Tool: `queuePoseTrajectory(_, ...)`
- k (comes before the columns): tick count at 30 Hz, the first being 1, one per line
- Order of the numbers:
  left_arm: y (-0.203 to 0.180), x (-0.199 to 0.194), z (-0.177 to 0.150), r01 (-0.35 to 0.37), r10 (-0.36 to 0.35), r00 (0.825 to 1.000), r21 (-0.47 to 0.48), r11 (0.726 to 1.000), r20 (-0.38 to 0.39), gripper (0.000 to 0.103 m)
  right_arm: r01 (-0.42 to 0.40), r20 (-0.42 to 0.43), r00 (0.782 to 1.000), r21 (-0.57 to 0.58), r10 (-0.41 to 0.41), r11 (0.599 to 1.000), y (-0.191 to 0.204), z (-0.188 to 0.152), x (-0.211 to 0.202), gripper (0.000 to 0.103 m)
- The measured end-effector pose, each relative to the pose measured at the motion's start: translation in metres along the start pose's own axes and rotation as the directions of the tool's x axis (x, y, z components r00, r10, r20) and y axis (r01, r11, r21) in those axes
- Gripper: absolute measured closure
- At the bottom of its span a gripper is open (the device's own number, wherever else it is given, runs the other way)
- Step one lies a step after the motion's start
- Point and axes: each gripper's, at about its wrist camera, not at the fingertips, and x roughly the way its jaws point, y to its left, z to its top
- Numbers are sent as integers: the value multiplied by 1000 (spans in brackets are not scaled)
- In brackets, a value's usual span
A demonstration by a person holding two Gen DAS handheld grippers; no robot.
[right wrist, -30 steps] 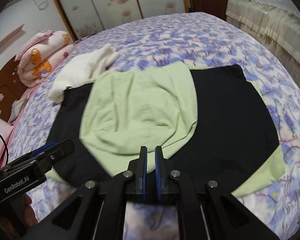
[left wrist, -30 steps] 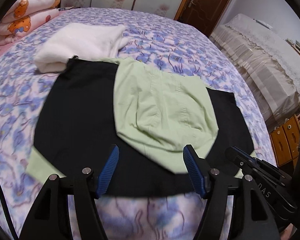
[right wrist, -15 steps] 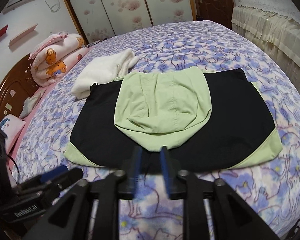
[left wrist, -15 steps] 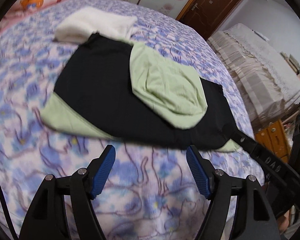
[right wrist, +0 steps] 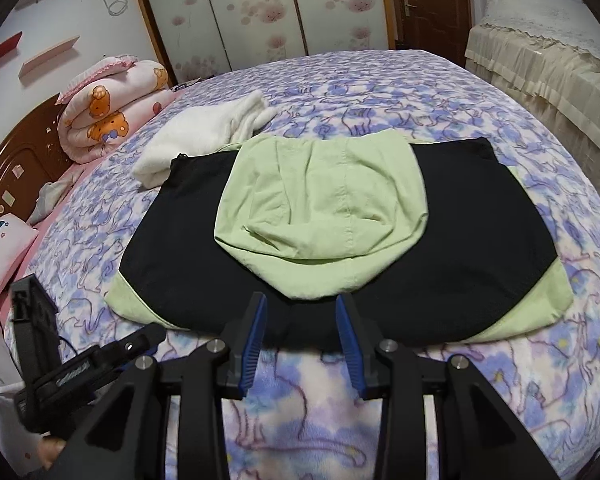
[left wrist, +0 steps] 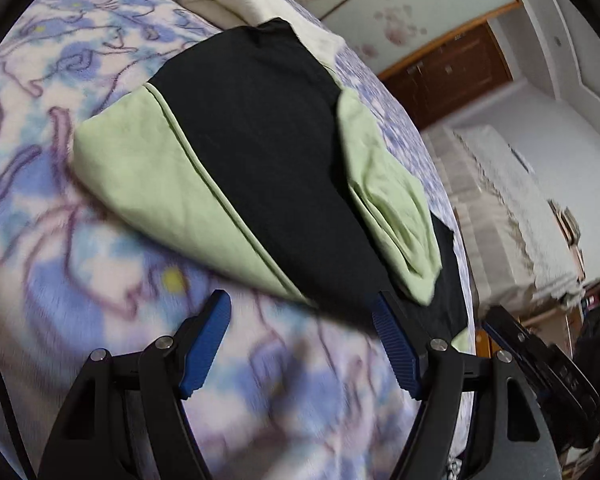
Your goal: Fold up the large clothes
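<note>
Here, the folded garment [right wrist: 340,248] lies on the bed [right wrist: 420,92].

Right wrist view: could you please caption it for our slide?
Open right gripper near the black-and-green hooded top on the floral bedspread.

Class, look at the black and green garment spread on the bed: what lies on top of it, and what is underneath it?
On the black garment lies its own light green hood, folded down over the middle. Underneath is the floral bedspread; at its far left corner, a white towel. What the hood covers cannot be seen.
</note>
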Motion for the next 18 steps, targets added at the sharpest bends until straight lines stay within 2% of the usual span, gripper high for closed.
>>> queuePoseTrajectory(11, 1, 38, 61, 16, -14, 991, -17, 1000, 133, 31, -17, 5, 1000, -15, 17, 1000, 1, 20, 40, 67)
queuePoseTrajectory(13, -1, 39, 73, 23, -18, 986, -29, 999, 166, 34, -11, 13, 1000, -15, 11, 1000, -2, 28, 49, 67)
queuePoseTrajectory(14, -4, 38, 77, 12, -5, 983, -33, 999, 182, 45, -9, 13, 1000, -20, 9, 1000, -3, 34, 55, 67)
queuePoseTrajectory(15, -10, 39, 79, -21, 26, 980, -27, 999, 197, 63, 8, 12, 1000, -30, -8, 1000, -3, 38, 60, 67)
queuePoseTrajectory(16, -16, 39, 80, -48, 48, 975, -8, 999, 215, 75, 35, 11, 999, -42, -34, 999, -3, 43, 67, 67)
queuePoseTrajectory(17, -23, 39, 80, -83, 77, 970, 18, 996, 232, 89, 51, 13, 999, -52, -51, 997, -4, 47, 71, 74)
queuePoseTrajectory(18, -31, 38, 80, -117, 103, 964, 44, 992, 243, 90, 65, 14, 998, -74, -64, 995, -3, 52, 80, 85)
